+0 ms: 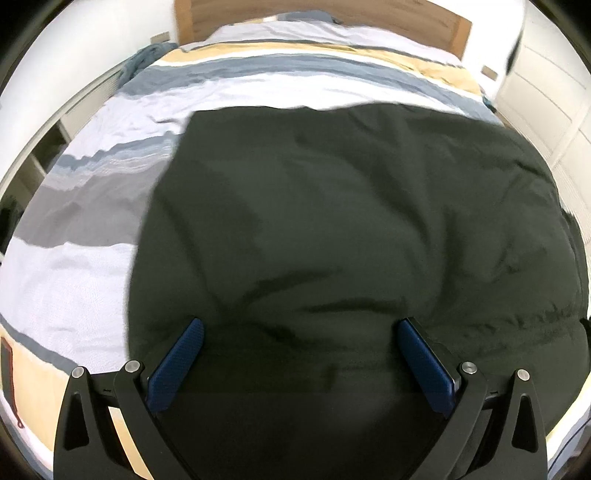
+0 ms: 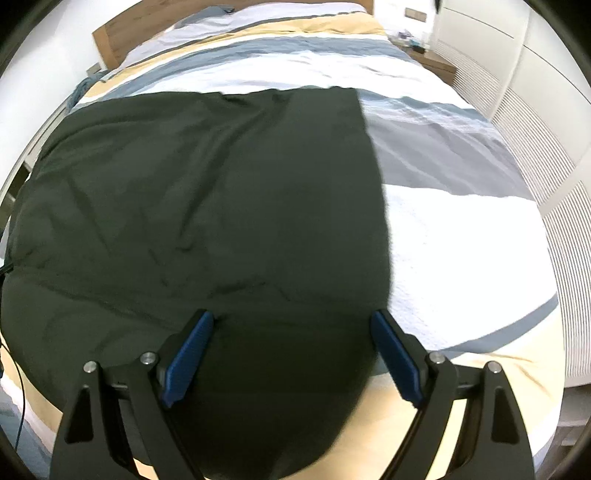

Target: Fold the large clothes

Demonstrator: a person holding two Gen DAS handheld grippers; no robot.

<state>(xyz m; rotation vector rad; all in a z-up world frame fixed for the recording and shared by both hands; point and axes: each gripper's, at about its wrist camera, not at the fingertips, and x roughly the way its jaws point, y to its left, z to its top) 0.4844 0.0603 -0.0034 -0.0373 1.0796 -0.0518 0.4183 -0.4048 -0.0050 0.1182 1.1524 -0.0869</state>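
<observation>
1. In the left wrist view, the striped duvet fills the 9 o'clock side, its white, grey-blue and tan bands running across the bed toward the wooden headboard at 12 o'clock.
2. The dark green garment lies spread flat on the duvet from centre to 3 o'clock, its far edge straight and its left edge running down toward 7 o'clock. Shallow wrinkles cross it; no fold line is visible.
3. The left gripper hangs over the garment's near part at 6 o'clock, blue pads spread wide, with only flat cloth beneath them and nothing pinched.
4. In the right wrist view, the same garment covers 9 o'clock through centre, and its right edge drops from 1 o'clock toward 5 o'clock, with bare duvet beyond.
5. The right gripper stands at 6 o'clock just inside that right edge, jaws wide apart and holding nothing.
6. A white louvred panel lines the 3 o'clock side.
7. My reading: the garment is laid out and smoothed, but folding itself has not begun; grasping the near corners and every fold remain.
</observation>
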